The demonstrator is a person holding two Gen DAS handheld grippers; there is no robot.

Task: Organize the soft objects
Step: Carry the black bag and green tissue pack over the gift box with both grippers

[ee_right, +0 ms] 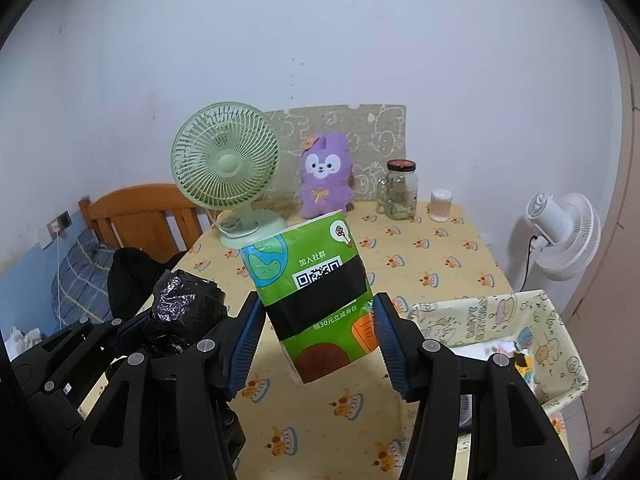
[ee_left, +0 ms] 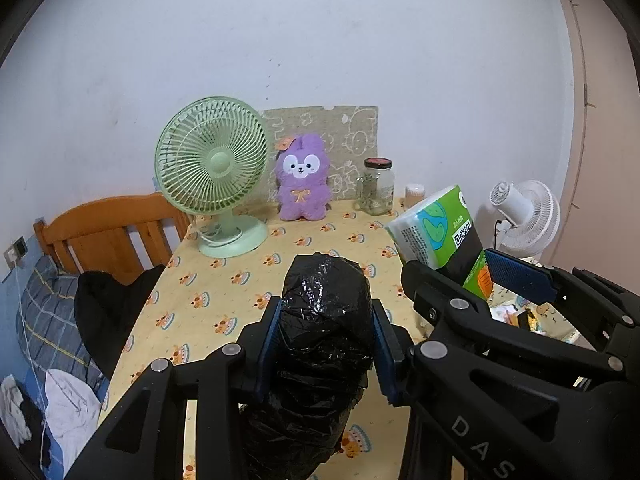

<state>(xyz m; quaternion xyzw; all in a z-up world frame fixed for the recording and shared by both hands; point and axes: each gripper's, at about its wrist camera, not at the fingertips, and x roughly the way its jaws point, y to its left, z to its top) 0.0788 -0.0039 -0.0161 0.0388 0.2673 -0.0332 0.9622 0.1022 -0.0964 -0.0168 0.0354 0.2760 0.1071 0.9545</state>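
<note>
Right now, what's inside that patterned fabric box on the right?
The box holds some paper-like bits, white and yellow, near its far side. Its front wall and the right gripper, which grips a tissue pack, cover the rest.

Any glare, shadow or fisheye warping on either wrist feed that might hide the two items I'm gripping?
Left wrist view: bright glints on the crinkled black plastic roll in the left gripper; edges bow strongly, corners vignetted black. Right wrist view: tissue pack in the right gripper evenly lit and sharp, its soft shadow on the tablecloth; same barrel bending.
</note>
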